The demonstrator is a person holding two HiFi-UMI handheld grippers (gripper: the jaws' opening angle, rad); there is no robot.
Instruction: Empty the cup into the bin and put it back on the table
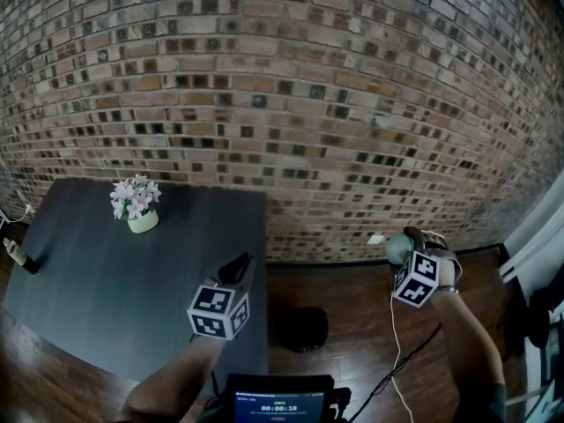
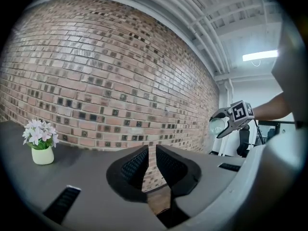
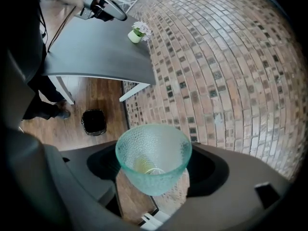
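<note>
Right gripper view: holding the cup (image 3: 153, 158) up in the air, a little yellow stuff lying inside, with the right gripper (image 3: 154, 166) squeezing its sides, jaws spread wide. Looking like the carrying step, well apart from the bin (image 3: 94, 121) on the floor beside the table (image 3: 96, 47); likely needing to move above it, then tip. Pinching nothing with the left gripper (image 2: 149, 165), jaws just a crack apart.

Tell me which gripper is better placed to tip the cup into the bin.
Right. The right gripper holds the cup, something yellowish inside, out over the floor where the black bin stands. The left gripper is empty above the table.
</note>
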